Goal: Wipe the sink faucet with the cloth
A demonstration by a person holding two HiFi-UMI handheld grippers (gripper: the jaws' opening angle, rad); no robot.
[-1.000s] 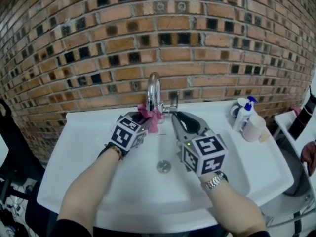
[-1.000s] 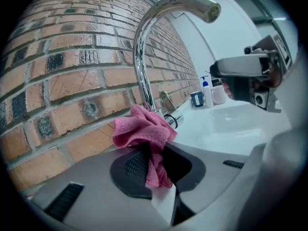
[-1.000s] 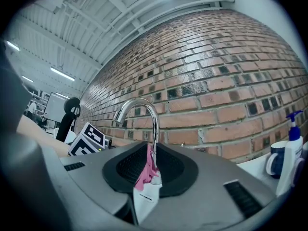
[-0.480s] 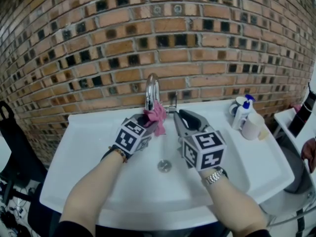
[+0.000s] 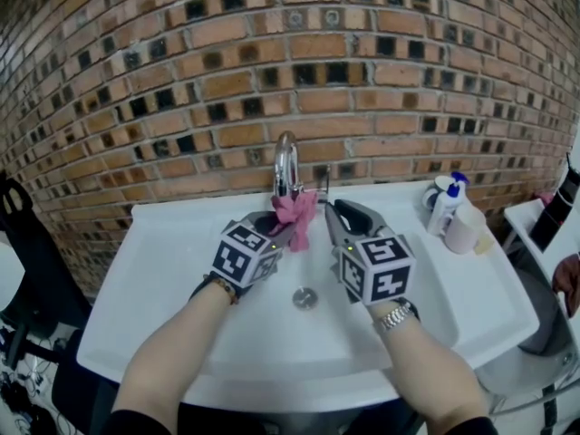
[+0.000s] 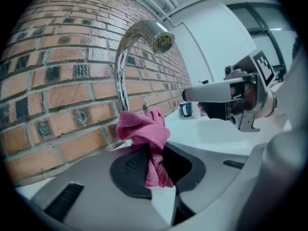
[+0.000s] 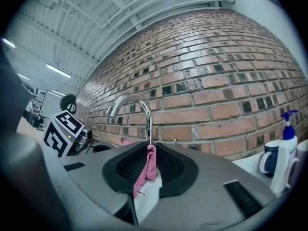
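We are holding the pink cloth (image 5: 297, 216) between both grippers; the left gripper (image 5: 283, 228) is pinching one end, the right gripper (image 5: 336, 210) the other; the cloth is bunching beside the faucet (image 5: 286, 163), seemingly touching its stem, at the far edge of the sink (image 5: 181, 270).
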